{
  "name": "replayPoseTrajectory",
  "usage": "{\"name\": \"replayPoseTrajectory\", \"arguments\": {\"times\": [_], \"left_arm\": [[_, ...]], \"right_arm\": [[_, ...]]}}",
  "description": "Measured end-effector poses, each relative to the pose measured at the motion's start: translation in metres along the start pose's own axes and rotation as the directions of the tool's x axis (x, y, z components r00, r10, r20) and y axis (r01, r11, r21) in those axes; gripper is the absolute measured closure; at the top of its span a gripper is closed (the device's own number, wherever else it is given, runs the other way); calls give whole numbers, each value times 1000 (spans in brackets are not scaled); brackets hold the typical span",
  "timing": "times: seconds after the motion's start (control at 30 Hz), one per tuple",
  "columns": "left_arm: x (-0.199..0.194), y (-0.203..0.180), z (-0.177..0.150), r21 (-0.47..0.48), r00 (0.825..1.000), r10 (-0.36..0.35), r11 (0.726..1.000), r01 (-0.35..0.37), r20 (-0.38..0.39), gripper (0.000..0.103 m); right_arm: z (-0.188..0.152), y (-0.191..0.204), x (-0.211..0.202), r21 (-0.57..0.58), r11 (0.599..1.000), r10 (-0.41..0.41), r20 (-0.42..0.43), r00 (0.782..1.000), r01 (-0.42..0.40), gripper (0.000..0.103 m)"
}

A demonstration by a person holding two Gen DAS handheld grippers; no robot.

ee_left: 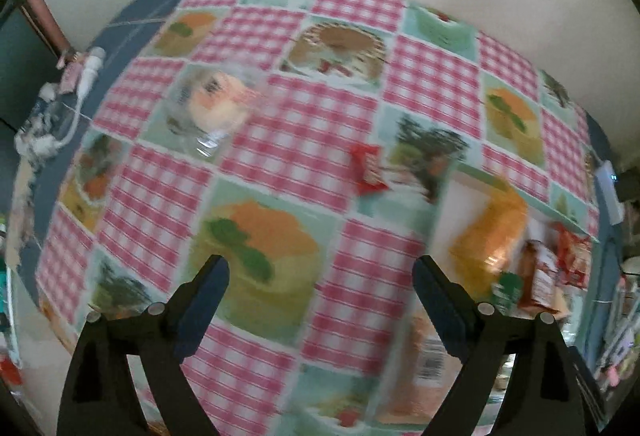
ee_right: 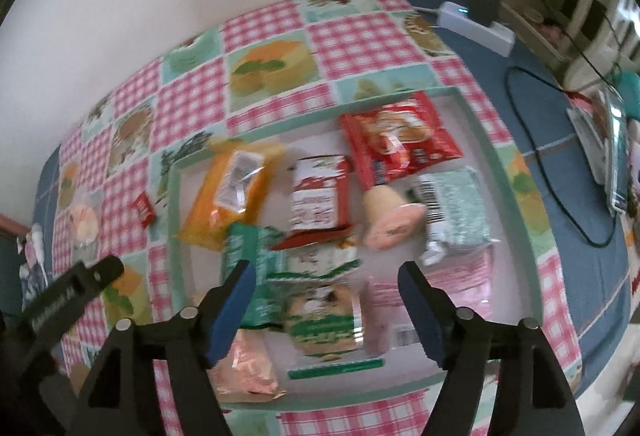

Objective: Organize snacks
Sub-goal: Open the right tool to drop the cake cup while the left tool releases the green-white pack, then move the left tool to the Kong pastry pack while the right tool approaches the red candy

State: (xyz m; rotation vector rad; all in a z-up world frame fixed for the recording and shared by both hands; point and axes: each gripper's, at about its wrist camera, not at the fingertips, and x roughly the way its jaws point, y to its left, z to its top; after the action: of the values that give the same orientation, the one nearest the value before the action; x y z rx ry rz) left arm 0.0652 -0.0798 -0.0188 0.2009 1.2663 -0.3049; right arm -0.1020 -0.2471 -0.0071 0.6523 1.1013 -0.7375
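A white tray with a green rim holds several snack packs: a yellow bag, a red pack, a red-and-white box, a silver-green pack and green packs. A small red snack lies on the cloth left of the tray; it also shows in the right wrist view. A clear-wrapped pastry lies further left. My left gripper is open and empty above the cloth. My right gripper is open and empty above the tray.
The table has a pink checked cloth over a blue one. A white power strip with a black adapter and cables lies at the far right. A white cable and plug lie at the left edge. A wall stands behind.
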Motion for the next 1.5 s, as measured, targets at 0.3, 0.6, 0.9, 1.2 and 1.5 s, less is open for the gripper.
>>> {"name": "replayPoseTrajectory", "arguments": {"times": [0.3, 0.6, 0.9, 1.2, 1.5], "left_arm": [[14, 74, 14, -98, 994, 106, 990, -105, -3, 10], [13, 115, 16, -144, 984, 178, 974, -174, 15, 10], [15, 130, 18, -170, 988, 153, 974, -151, 4, 10], [21, 145, 21, -198, 990, 142, 970, -141, -9, 10], [29, 155, 26, -216, 992, 123, 968, -126, -26, 10]], "right_arm": [[-6, 26, 0, -38, 998, 41, 8, 999, -41, 5], [-7, 59, -2, -67, 996, 66, 34, 997, -63, 1], [-14, 97, 8, -122, 989, 85, 12, 996, -83, 1], [-17, 116, 17, -152, 986, 70, 7, 997, -69, 1], [-18, 127, 28, -169, 984, 47, -3, 999, -47, 1]]}}
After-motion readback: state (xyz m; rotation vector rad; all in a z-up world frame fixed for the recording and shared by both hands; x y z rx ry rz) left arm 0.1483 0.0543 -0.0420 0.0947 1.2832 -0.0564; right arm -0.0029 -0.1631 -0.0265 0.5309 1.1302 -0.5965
